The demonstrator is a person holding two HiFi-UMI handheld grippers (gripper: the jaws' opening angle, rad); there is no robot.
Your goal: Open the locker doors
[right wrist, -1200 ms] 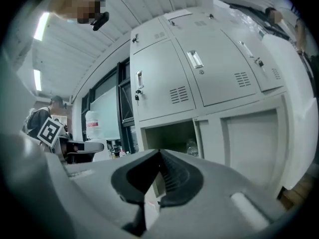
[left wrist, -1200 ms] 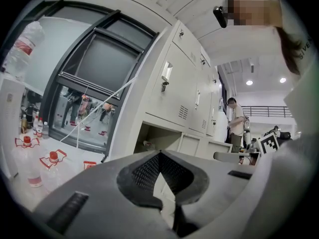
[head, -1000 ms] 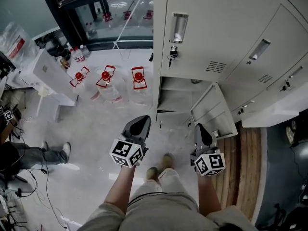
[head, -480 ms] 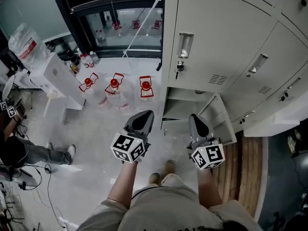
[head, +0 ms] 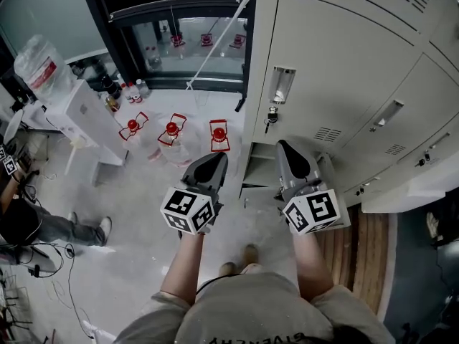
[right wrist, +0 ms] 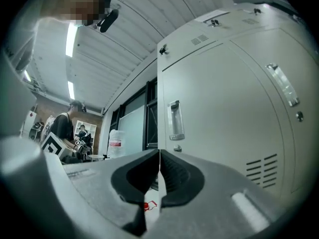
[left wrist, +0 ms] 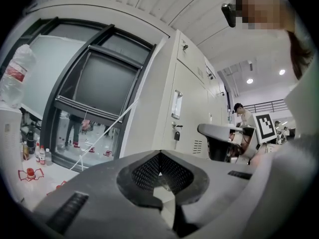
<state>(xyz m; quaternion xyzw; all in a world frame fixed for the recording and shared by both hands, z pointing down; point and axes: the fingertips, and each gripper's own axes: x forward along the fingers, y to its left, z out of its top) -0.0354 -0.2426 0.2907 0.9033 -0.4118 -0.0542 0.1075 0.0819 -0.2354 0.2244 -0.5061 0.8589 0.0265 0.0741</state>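
The grey locker bank (head: pixel 344 56) fills the right of the head view. Its left upper door (head: pixel 323 77) is closed, with a recessed handle (head: pixel 282 84) and a keyed lock (head: pixel 271 117) below it. Beneath that door a low compartment (head: pixel 258 165) stands open, its door (head: pixel 338 205) swung out behind my right gripper. My right gripper (head: pixel 285 146) is shut and empty, its tip just below the lock. My left gripper (head: pixel 215 158) is also shut and empty, left of the lockers over the floor. The handle (right wrist: pixel 173 120) shows above the closed jaws in the right gripper view.
Three water jugs with red caps (head: pixel 172 131) stand on the floor by a dark-framed glass front (head: pixel 179 20). A white rod (head: pixel 215 38) leans against the lockers. A white stand (head: pixel 79 113) and a big bottle (head: pixel 43 63) are at left. A seated person (head: pixel 29 224) is at far left.
Both grippers have risen and moved forward toward the lockers. The right one left the open low door's edge and now points below the closed door's lock.
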